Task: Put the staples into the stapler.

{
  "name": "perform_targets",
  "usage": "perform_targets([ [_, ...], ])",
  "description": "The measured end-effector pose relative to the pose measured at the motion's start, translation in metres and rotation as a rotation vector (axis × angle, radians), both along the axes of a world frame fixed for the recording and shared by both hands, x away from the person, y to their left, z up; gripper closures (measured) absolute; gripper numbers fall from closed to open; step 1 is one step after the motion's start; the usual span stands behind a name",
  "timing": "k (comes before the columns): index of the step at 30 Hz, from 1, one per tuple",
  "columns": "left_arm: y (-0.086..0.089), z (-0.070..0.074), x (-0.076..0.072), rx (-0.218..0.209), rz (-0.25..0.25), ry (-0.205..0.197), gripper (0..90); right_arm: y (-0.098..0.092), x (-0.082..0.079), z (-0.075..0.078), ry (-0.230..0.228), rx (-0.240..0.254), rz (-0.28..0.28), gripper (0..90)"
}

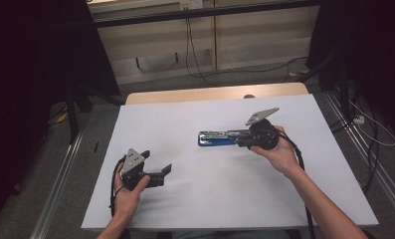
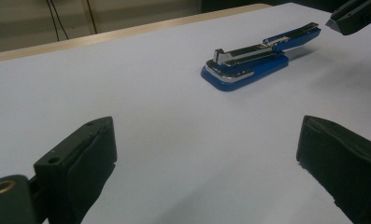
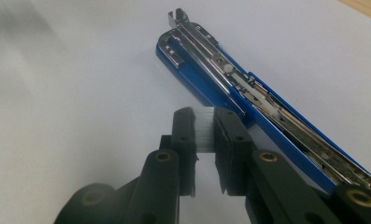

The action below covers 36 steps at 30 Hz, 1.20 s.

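A blue stapler (image 1: pixel 220 138) lies in the middle of the white table, hinged open so its metal staple channel (image 3: pixel 230 74) is exposed. My right gripper (image 1: pixel 242 141) sits at the stapler's right end. In the right gripper view its jaws (image 3: pixel 204 116) are shut on a short silvery strip of staples (image 3: pixel 204 133), held just left of the stapler (image 3: pixel 267 112). My left gripper (image 1: pixel 156 162) rests near the front left of the table, open and holding nothing. In the left gripper view, the gripper (image 2: pixel 206 135) faces the stapler (image 2: pixel 248 63) from a distance.
The white table top (image 1: pixel 210 199) has a wooden strip (image 1: pixel 215 93) along its far edge. Cables (image 1: pixel 195 59) and metal rails (image 1: pixel 60 174) lie on the floor around it. Dark curtains hang at both sides. The right gripper's tip (image 2: pixel 356 16) shows at the top right of the left gripper view.
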<state>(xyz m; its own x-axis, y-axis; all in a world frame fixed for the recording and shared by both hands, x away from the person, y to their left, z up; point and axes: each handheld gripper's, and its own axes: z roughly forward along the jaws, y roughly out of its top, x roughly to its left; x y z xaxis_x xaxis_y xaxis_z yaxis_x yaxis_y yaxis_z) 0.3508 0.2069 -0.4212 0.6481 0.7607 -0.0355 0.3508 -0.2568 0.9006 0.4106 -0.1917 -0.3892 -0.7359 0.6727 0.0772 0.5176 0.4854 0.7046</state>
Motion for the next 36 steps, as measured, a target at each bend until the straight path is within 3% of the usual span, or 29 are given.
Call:
perform_targets([
  [21, 0.001, 0.0, 0.0, 0.004, 0.0, -0.001, 5.2, 0.02, 0.02, 0.002, -0.04, 0.019, 0.008, 79.5],
  [30, 0.001, 0.0, 0.0, 0.004, 0.0, 0.0, 5.2, 0.027, 0.03, 0.01, -0.066, 0.003, 0.003, 79.5],
  [36, 0.001, 0.0, 0.0, 0.004, 0.0, 0.0, 5.2, 0.032, 0.035, 0.007, -0.069, 0.001, 0.005, 79.5],
])
